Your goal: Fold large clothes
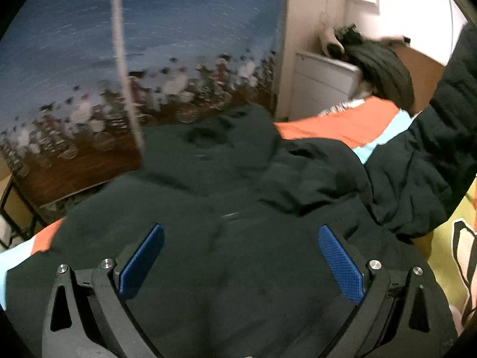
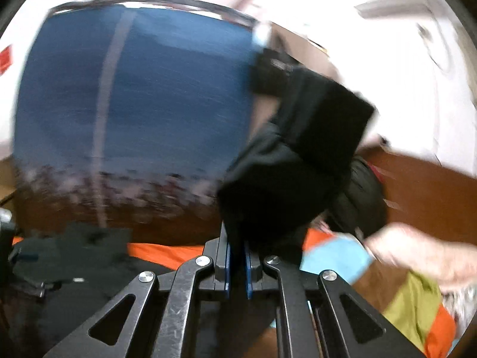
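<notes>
A large black jacket (image 1: 226, 197) lies spread on a bed with a colourful cover (image 1: 334, 128). My left gripper (image 1: 238, 256) is open and empty just above the jacket's body, its blue pads (image 1: 342, 265) wide apart. One sleeve (image 1: 441, 137) rises off the bed at the right edge of the left wrist view. My right gripper (image 2: 237, 265) is shut on that black sleeve (image 2: 292, 164) and holds it up in the air. The rest of the jacket (image 2: 74, 256) shows low on the left in the right wrist view.
A blue hanging with a flower pattern (image 1: 149, 59) covers the wall behind the bed. A white cabinet (image 1: 322, 83) with dark clothes piled on it (image 1: 378, 62) stands at the back right. A brown headboard (image 2: 423, 194) lies to the right.
</notes>
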Action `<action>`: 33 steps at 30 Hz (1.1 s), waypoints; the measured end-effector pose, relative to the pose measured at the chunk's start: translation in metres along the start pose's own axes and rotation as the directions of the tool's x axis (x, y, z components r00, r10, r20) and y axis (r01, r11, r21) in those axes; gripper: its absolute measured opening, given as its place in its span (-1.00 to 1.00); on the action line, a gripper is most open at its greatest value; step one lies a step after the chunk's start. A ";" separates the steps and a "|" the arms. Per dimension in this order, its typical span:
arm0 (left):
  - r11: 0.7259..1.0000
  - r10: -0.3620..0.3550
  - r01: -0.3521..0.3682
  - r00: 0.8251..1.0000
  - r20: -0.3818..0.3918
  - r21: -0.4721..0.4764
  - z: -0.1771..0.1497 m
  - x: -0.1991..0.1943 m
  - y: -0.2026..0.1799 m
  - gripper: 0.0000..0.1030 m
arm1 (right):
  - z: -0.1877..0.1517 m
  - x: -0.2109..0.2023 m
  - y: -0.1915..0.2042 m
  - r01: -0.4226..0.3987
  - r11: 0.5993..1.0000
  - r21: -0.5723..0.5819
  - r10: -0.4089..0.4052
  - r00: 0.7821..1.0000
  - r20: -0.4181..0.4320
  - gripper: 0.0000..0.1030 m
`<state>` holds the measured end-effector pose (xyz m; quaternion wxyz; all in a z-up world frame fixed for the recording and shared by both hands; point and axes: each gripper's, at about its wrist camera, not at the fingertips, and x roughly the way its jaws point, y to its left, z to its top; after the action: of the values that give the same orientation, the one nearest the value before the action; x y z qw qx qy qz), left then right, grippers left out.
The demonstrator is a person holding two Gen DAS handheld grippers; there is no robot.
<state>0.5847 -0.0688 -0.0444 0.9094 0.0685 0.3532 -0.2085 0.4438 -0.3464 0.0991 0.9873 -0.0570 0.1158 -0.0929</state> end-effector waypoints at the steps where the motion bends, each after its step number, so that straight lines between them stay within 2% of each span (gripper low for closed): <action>1: 1.000 0.006 -0.006 1.000 0.005 -0.014 -0.002 -0.011 0.013 0.98 | 0.002 -0.005 0.030 -0.036 0.999 -0.037 0.037 0.999 0.013 -0.85; 5: 0.993 0.027 -0.029 0.999 -0.024 -0.115 -0.018 -0.046 0.070 0.98 | -0.001 -0.011 0.120 -0.176 0.972 -0.156 0.178 0.984 0.005 -0.85; 7: 0.981 0.035 -0.041 0.999 -0.034 -0.190 -0.027 -0.059 0.100 0.98 | -0.010 -0.012 0.172 -0.238 0.941 -0.241 0.241 0.970 -0.015 -0.85; 8: 0.973 0.036 -0.043 0.999 -0.036 -0.226 -0.032 -0.066 0.113 0.98 | -0.016 -0.011 0.186 -0.260 0.928 -0.267 0.262 0.965 -0.029 -0.85; 10: 0.960 0.049 -0.061 0.998 -0.049 -0.272 -0.039 -0.079 0.136 0.98 | -0.034 -0.006 0.224 -0.352 0.885 -0.305 0.340 0.936 -0.094 -0.85; 12: 0.957 0.076 -0.094 0.994 -0.073 -0.274 -0.046 -0.089 0.153 0.98 | -0.051 -0.004 0.246 -0.394 0.859 -0.326 0.368 0.919 -0.142 -0.85; 15: 0.955 0.115 -0.124 0.992 -0.048 -0.270 -0.050 -0.107 0.165 0.98 | -0.078 0.005 0.265 -0.434 0.839 -0.328 0.376 0.898 -0.228 -0.85; 18: 0.950 0.104 -0.097 0.995 0.005 -0.296 -0.050 -0.122 0.168 0.98 | -0.106 0.013 0.273 -0.463 0.818 -0.343 0.371 0.878 -0.302 -0.84; 19: 0.949 0.086 -0.073 0.996 0.030 -0.308 -0.050 -0.126 0.165 0.98 | -0.111 0.013 0.277 -0.470 0.812 -0.346 0.369 0.873 -0.320 -0.83; 22: 0.948 0.032 -0.010 0.997 0.063 -0.317 -0.042 -0.128 0.158 0.98 | -0.133 0.022 0.281 -0.510 0.800 -0.315 0.373 0.835 -0.404 -0.82; 26: 0.962 -0.025 0.039 0.998 0.058 -0.271 -0.032 -0.110 0.132 0.98 | -0.149 0.018 0.276 -0.551 0.784 -0.286 0.379 0.789 -0.483 -0.71; 27: 0.964 -0.040 0.051 0.998 0.046 -0.259 -0.032 -0.104 0.125 0.98 | -0.151 0.015 0.273 -0.562 0.779 -0.277 0.387 0.779 -0.493 -0.65; 29: 0.969 -0.057 0.061 0.998 0.022 -0.240 -0.034 -0.090 0.111 0.98 | -0.150 0.008 0.259 -0.587 0.775 -0.235 0.414 0.752 -0.513 -0.38; 30: 0.971 -0.058 0.060 0.998 0.014 -0.233 -0.037 -0.084 0.108 0.98 | -0.148 0.004 0.248 -0.600 0.776 -0.194 0.438 0.733 -0.520 -0.02; 31: 0.974 -0.056 0.055 0.998 -0.001 -0.218 -0.040 -0.077 0.101 0.98 | -0.146 0.000 0.239 -0.607 0.777 -0.163 0.456 0.723 -0.519 0.52; 32: 0.980 -0.041 0.037 0.999 -0.018 -0.194 -0.044 -0.070 0.094 0.98 | -0.143 -0.003 0.227 -0.610 0.781 -0.135 0.472 0.717 -0.513 0.70; 33: 0.985 -0.025 0.020 0.999 -0.029 -0.172 -0.047 -0.065 0.088 0.98 | -0.138 -0.008 0.209 -0.597 0.794 -0.113 0.479 0.729 -0.489 0.74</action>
<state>0.5502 0.0454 -0.0376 0.9041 -0.0108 0.3845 -0.1863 0.4382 -0.1530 -0.0610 0.9023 -0.1286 0.3564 0.2056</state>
